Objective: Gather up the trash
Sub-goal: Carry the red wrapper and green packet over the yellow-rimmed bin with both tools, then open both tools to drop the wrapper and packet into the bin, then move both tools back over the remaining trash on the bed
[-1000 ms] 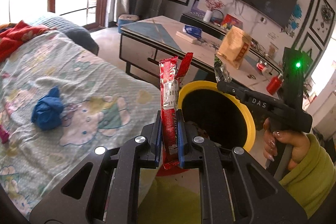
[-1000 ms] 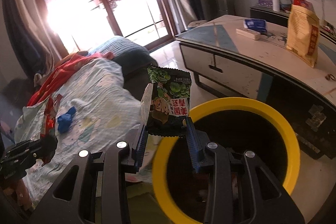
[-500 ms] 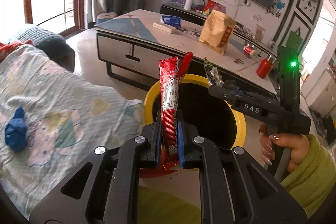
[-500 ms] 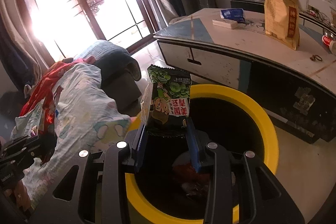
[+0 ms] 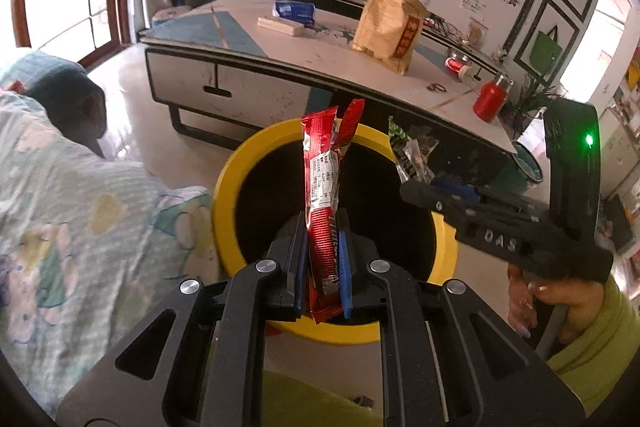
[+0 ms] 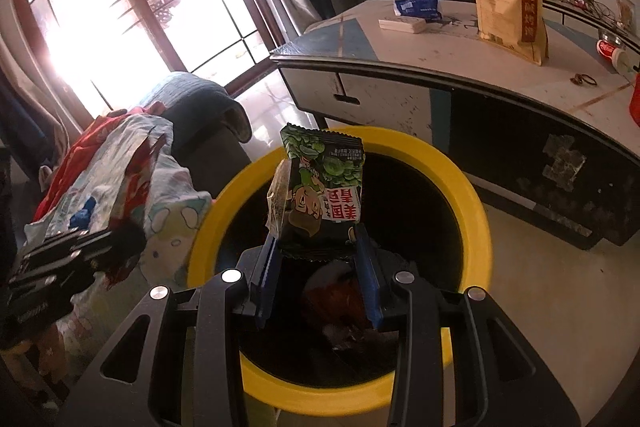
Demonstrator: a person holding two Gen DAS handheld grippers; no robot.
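Observation:
My left gripper (image 5: 323, 267) is shut on a long red snack wrapper (image 5: 323, 187) and holds it upright over the mouth of the yellow-rimmed trash bin (image 5: 224, 195). My right gripper (image 6: 318, 267) is shut on a green pea snack packet (image 6: 326, 195), held over the same bin (image 6: 476, 211). Red trash lies at the bin's bottom (image 6: 340, 295). The right gripper with its packet (image 5: 408, 155) shows at the right of the left wrist view. The left gripper body (image 6: 60, 267) shows at the left of the right wrist view.
A patterned blanket (image 5: 80, 211) covers the sofa left of the bin, with a blue crumpled item (image 6: 82, 215) on it. A low table (image 5: 280, 67) behind the bin holds a tan bag (image 5: 388, 27), a red bottle (image 5: 490, 99) and a blue pack (image 5: 294, 11).
Both grippers have moved from beside the sofa to over the bin's mouth, each still holding its wrapper. The bin's inside has come into view.

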